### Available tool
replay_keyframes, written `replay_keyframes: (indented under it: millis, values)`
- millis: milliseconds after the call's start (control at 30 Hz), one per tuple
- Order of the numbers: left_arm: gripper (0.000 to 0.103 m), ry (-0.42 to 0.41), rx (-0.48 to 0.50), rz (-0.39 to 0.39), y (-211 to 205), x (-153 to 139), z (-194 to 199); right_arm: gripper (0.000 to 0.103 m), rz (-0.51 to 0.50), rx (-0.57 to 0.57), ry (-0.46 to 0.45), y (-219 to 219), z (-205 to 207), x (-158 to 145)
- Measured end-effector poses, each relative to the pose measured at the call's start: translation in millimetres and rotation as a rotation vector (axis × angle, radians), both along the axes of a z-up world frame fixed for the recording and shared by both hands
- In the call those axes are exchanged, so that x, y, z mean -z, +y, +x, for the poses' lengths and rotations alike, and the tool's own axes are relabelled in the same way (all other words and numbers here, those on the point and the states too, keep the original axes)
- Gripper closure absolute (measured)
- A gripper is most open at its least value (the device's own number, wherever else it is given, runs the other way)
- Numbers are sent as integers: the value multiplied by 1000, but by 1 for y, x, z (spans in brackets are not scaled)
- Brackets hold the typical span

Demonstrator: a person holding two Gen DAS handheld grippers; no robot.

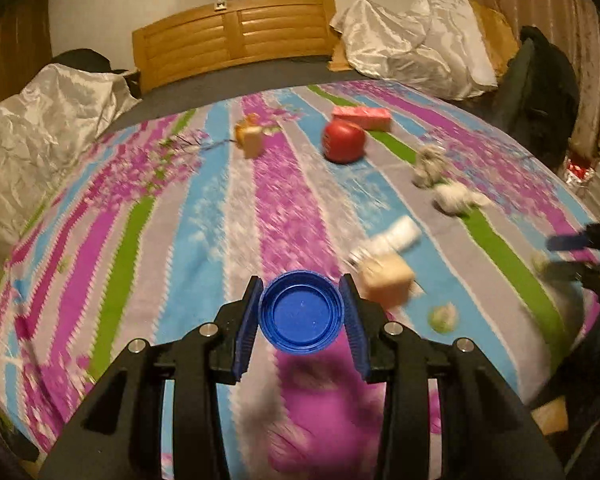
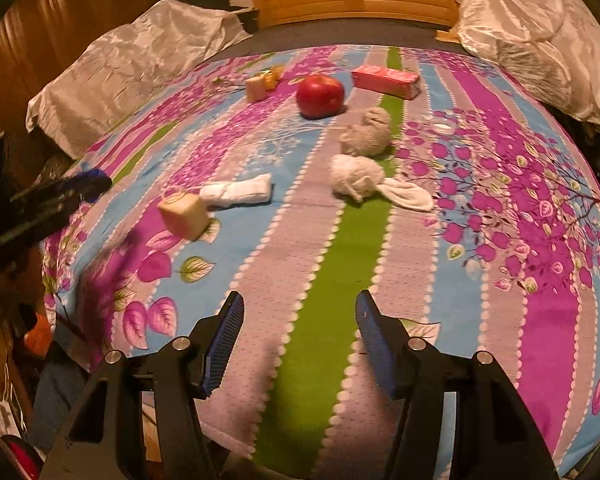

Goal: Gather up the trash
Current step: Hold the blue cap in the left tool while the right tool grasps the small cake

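My left gripper (image 1: 301, 312) is shut on a blue bottle cap (image 1: 301, 314), held above the striped bedspread (image 1: 180, 240). My right gripper (image 2: 300, 336) is open and empty over the bedspread's near edge (image 2: 311, 280); it also shows at the right edge of the left wrist view (image 1: 571, 256). On the bed lie two crumpled grey-white wads (image 2: 369, 132) (image 2: 355, 178), a rolled white tissue (image 2: 238, 192), a tan cube (image 2: 184, 214), a red apple (image 2: 319, 96), a pink packet (image 2: 385, 80) and a small tan block with a yellow wrapper (image 2: 260, 84).
A wooden headboard (image 1: 236, 40) stands at the far end. Silvery satin pillows lie at the far left (image 1: 48, 120) and far right (image 1: 411, 44). A dark chair (image 1: 539, 92) stands at the bed's right side. A small white cap (image 2: 443, 127) lies on the spread.
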State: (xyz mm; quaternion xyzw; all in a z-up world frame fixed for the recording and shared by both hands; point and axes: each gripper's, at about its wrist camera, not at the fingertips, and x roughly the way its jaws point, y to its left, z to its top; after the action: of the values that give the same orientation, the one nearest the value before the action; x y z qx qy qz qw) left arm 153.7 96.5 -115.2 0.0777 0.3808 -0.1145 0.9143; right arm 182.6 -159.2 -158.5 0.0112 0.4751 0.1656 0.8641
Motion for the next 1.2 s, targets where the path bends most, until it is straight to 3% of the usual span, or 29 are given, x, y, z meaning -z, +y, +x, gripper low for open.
replay_keyframes:
  millis: [167, 600, 1133, 1200]
  values:
    - [65, 20, 22, -44, -10, 4, -16, 43, 2, -18, -3, 9, -6, -2]
    - [65, 37, 23, -57, -21, 10, -29, 43, 10, 27, 8, -8, -13, 2]
    - [65, 66, -3, -33, -25, 21, -37, 43, 41, 58, 2, -18, -2, 2]
    - [65, 58, -17, -26, -20, 20, -38, 43, 51, 24, -12, -10, 9, -4]
